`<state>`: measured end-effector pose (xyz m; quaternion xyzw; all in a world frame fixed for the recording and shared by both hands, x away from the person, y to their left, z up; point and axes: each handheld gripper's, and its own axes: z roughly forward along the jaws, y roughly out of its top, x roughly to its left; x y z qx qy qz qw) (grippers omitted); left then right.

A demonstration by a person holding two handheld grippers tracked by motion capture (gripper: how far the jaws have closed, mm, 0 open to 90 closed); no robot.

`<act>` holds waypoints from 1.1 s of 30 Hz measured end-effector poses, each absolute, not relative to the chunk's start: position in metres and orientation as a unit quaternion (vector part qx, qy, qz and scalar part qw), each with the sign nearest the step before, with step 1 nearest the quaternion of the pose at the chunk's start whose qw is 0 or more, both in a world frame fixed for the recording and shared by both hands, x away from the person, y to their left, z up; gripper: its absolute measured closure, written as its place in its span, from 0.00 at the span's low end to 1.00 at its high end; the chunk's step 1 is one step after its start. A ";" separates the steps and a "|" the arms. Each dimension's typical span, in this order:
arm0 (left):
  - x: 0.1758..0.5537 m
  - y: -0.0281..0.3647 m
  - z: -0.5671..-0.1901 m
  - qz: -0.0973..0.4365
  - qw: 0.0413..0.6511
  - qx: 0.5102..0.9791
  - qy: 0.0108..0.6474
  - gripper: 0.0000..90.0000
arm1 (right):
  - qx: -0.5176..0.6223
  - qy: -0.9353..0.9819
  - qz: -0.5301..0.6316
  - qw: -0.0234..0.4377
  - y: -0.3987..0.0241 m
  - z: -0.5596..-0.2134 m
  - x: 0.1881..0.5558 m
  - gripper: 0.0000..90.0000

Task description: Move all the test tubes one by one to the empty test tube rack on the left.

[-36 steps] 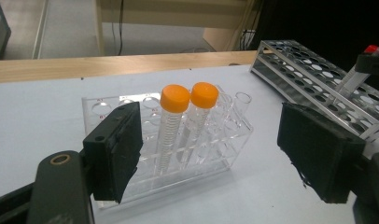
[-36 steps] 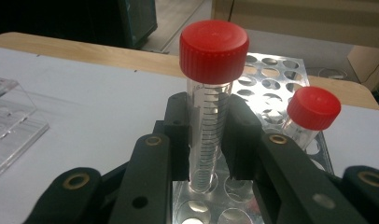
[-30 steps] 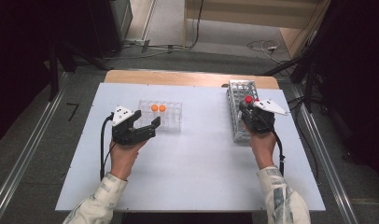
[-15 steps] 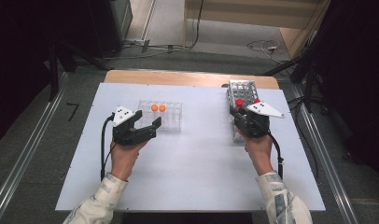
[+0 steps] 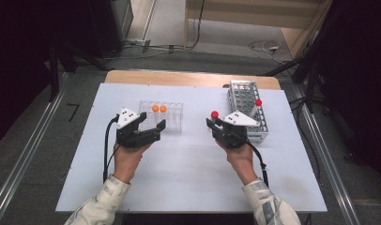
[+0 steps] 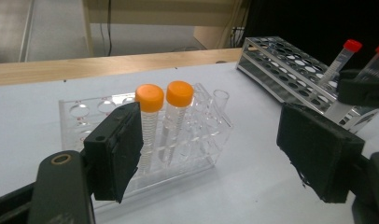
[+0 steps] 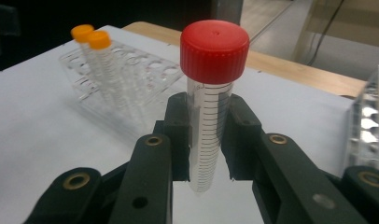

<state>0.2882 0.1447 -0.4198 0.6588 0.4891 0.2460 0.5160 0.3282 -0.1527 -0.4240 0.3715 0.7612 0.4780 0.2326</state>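
Two orange tubes [image 5: 159,109] already in clear rack [image 5: 172,123]. Red tube [image 7: 210,112] clamped in right claw [image 7: 209,140], midway across counter [image 5: 188,187]; one red left in grey rack [image 5: 247,101]. Left claw [image 5: 151,126] spread apart, empty.

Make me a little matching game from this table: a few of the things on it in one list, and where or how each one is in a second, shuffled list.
Things:
1. red-capped tube
2. orange-capped tubes
3. left gripper
4. grey rack

Places or states:
A. standing in the clear rack
B. on the table's right side, one red-capped tube in it
C. clamped in the right gripper
D. jaws open, nothing between them

Pairs: 1-C, 2-A, 3-D, 4-B
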 end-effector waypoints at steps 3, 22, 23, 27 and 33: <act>0.287 0.142 -0.420 0.243 0.516 0.661 0.487 0.25 | 0.362 0.769 0.477 0.223 -0.140 -0.430 0.326 0.79; 0.277 0.112 -0.419 0.206 0.532 0.705 0.421 0.45 | 0.306 0.808 0.473 0.173 -0.067 -0.449 0.307 0.79; 0.277 0.112 -0.420 0.205 0.533 0.709 0.415 0.48 | 0.304 0.809 0.473 0.172 -0.065 -0.450 0.306 0.79; 0.277 0.111 -0.422 0.202 0.530 0.718 0.404 0.61 | 0.295 0.813 0.473 0.167 -0.058 -0.452 0.304 0.79; 0.277 0.111 -0.423 0.219 0.523 0.721 0.398 0.75 | 0.289 0.815 0.475 0.164 -0.053 -0.451 0.302 0.79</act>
